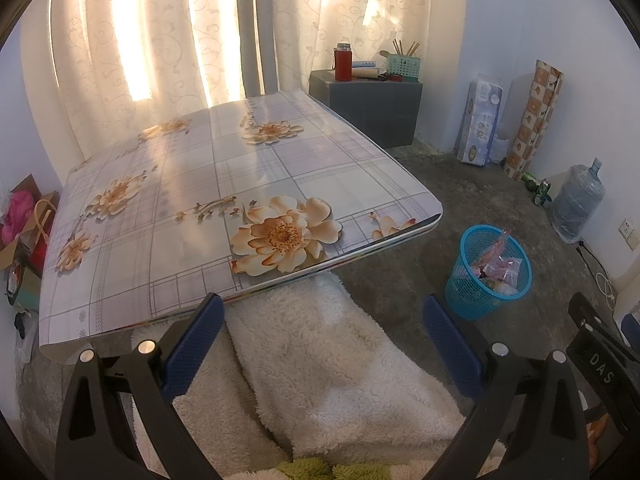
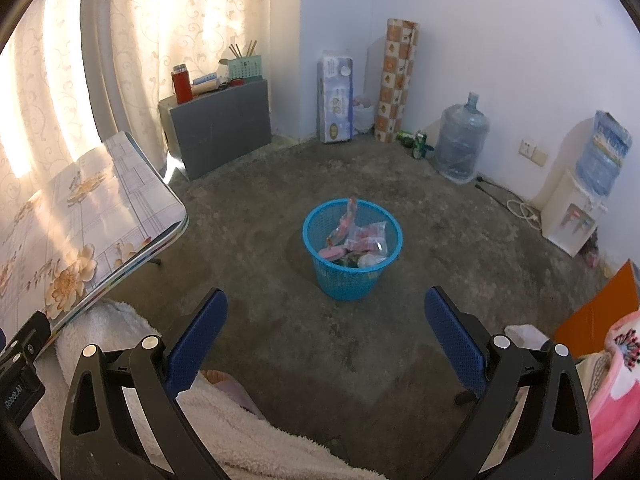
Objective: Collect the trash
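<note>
On the floor right of the floral table, blue mesh basket holds wrappers; left gripper and right gripper gape wide, empty.

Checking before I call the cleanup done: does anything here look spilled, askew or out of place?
Mostly tidy. The wrappers sit inside the blue basket, which stands upright. The only stray items are green cans on the floor by the wall beside the water jug. Both grippers, left and right, are open and empty.
</note>
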A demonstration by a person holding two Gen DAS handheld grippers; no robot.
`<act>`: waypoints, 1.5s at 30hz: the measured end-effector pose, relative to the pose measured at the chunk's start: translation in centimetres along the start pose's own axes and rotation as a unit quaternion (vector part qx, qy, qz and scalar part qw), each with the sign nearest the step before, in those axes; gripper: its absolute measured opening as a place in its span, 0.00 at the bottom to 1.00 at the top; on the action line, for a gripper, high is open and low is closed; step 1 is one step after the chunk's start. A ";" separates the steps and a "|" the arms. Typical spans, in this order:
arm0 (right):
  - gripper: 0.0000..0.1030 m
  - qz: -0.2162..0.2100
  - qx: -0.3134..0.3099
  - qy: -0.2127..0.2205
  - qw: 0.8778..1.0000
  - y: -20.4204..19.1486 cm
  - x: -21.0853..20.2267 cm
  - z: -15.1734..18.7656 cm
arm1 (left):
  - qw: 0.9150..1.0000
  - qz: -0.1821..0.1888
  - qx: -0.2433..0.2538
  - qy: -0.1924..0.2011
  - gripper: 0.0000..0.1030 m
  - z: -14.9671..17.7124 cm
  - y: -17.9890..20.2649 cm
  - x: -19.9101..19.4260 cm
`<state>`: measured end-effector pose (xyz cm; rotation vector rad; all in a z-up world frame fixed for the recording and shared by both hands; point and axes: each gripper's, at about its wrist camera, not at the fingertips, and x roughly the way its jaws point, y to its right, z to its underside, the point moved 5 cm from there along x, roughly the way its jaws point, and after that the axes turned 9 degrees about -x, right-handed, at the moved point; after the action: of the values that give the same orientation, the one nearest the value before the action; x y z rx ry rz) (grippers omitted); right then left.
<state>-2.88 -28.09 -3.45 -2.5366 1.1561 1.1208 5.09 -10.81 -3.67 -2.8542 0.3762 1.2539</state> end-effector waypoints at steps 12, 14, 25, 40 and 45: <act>0.92 0.000 0.000 -0.001 1.000 0.0 0.0 0.0 | 1.000 0.002 0.003 -0.001 0.95 0.0 0.2 0.0; 0.92 0.000 0.000 -0.001 1.000 0.0 0.0 0.0 | 1.000 0.001 0.002 0.000 0.95 0.0 0.2 -0.1; 0.92 0.002 0.002 -0.001 1.000 -0.1 -0.1 0.1 | 1.000 0.002 0.002 0.000 0.95 -0.1 0.2 -0.1; 0.92 0.002 0.004 -0.003 1.000 -0.2 -0.1 0.2 | 1.000 0.004 0.005 -0.002 0.95 -0.1 0.6 -0.1; 0.92 0.001 0.002 -0.003 1.000 -0.1 0.0 0.1 | 1.000 0.004 0.005 -0.001 0.95 -0.1 0.6 -0.1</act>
<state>-2.92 -27.94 -3.54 -2.5270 1.1597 1.1243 5.02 -11.36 -3.49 -2.8456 0.3935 1.2541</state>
